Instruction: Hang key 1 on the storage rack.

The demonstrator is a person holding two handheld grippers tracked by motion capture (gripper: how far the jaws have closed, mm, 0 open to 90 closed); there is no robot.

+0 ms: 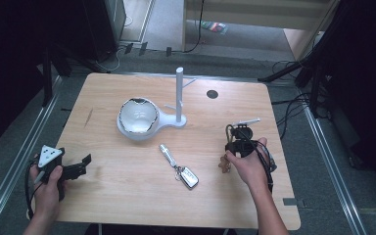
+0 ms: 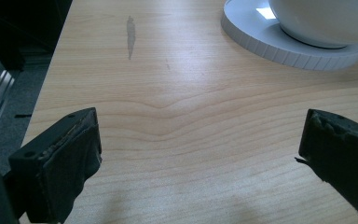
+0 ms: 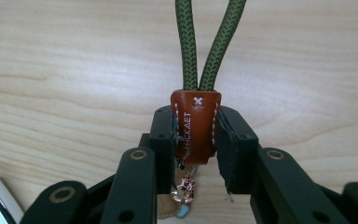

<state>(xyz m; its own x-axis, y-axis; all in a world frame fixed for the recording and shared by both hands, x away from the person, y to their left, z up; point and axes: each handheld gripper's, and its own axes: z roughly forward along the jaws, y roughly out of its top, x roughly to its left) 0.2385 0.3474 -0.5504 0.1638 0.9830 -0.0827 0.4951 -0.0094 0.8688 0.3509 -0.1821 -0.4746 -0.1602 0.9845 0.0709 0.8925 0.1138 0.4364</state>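
Note:
My right gripper (image 1: 237,134) is over the table's right side, shut on the brown leather tab (image 3: 196,126) of a keychain. The keychain's olive cord loop (image 3: 186,46) sticks out past the jaws, and small charms (image 3: 186,189) hang under them. A brown charm (image 1: 223,164) shows beside the hand. A white key stand (image 1: 178,98) with an upright post and side pegs rises at the table's middle back. My left gripper (image 1: 81,166) is held near the front left edge, open (image 2: 200,140) over bare wood with nothing between its jaws.
A white bowl (image 1: 138,116) sits on the stand's round base (image 2: 279,44). A silver car key on a metal fob (image 1: 186,175) lies at the table's middle front. A short white rod (image 1: 247,121) lies just beyond my right gripper. A black round hole (image 1: 212,94) marks the back.

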